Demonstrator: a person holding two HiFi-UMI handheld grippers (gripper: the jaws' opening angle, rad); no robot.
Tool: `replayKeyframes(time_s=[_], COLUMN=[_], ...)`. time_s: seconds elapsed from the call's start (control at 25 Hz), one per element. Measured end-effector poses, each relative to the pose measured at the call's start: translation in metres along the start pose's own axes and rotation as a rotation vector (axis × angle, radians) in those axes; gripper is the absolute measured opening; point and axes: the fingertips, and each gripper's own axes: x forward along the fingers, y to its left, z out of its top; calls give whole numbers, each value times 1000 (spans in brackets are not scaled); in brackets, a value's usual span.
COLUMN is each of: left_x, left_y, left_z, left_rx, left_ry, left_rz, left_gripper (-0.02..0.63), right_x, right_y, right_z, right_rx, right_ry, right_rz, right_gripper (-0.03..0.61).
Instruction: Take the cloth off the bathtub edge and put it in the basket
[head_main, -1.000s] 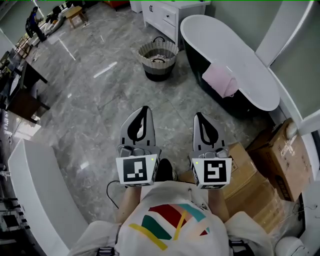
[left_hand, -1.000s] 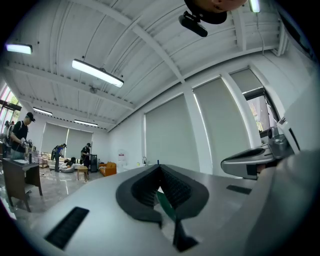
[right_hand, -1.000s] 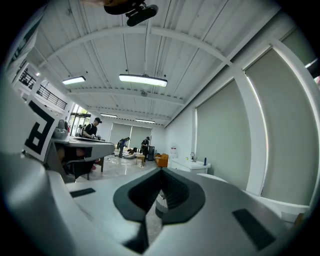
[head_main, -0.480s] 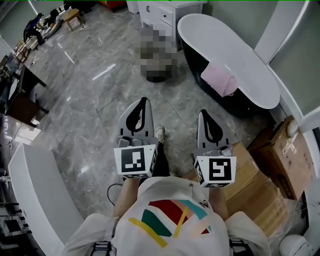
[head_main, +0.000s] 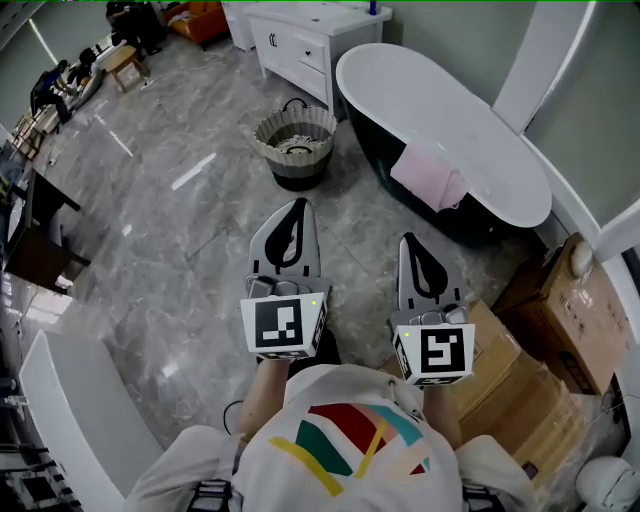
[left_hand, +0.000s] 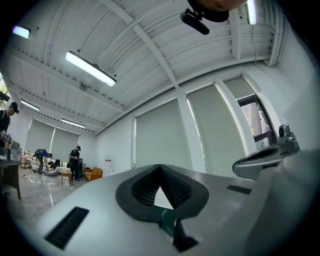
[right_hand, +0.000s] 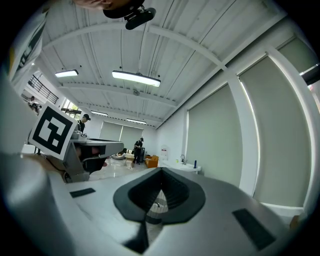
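Note:
A pink cloth (head_main: 430, 176) hangs folded over the near rim of the white bathtub (head_main: 400, 75) at upper right in the head view. The round woven basket (head_main: 294, 147) stands on the floor left of the tub. My left gripper (head_main: 296, 205) and right gripper (head_main: 411, 241) are held side by side in front of the person, both shut and empty, well short of the cloth and the basket. The left gripper (left_hand: 161, 170) points up towards the ceiling and window blinds in its own view. The right gripper (right_hand: 161, 172) points towards the far room.
Stacked cardboard boxes (head_main: 520, 370) sit at the right, close to my right gripper. A white cabinet (head_main: 295, 40) stands behind the basket. A dark desk (head_main: 35, 225) and a white counter (head_main: 85, 410) line the left side. People (head_main: 45, 90) are far off at upper left.
The person has stepped forward: the basket, tub and cloth sit lower and nearer in the head view. Both grippers stay shut and side by side.

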Motion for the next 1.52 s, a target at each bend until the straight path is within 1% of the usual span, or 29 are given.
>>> replayKeyframes(time_s=[0.24, 0.52, 0.64, 0.92, 1.04, 1.2, 1.36, 1.44, 1.52], left_x=[35, 79, 99, 147, 173, 211, 247, 267, 282], left_y=[21, 51, 65, 95, 115, 142, 173, 184, 191], left_z=[-22, -45, -54, -78, -85, -74, -67, -65, -65], left_rx=[-31, -44, -54, -74, -73, -61, -104, -100, -91], left_ry=[30, 52, 62, 72, 78, 36, 37, 37, 37], left_rz=[-4, -4, -11, -37, -48, -70, -69, -76, -87], left_gripper=[18, 18, 17, 18, 18, 18, 18, 18, 18], right_x=[45, 109, 137, 200, 235, 279, 319, 338, 354], right_y=[2, 10, 15, 21, 26, 28, 30, 25, 20], right_z=[-7, -12, -12, -21, -18, -11, 9, 16, 18], right_rx=[-17, -32, -49, -52, -52, -22, -69, -74, -52], right_ry=[23, 39, 46, 62, 51, 86, 69, 71, 88], right_rz=[15, 48, 65, 78, 80, 65, 48, 34, 22], right_gripper=[11, 11, 11, 11, 12, 11, 11, 11, 11])
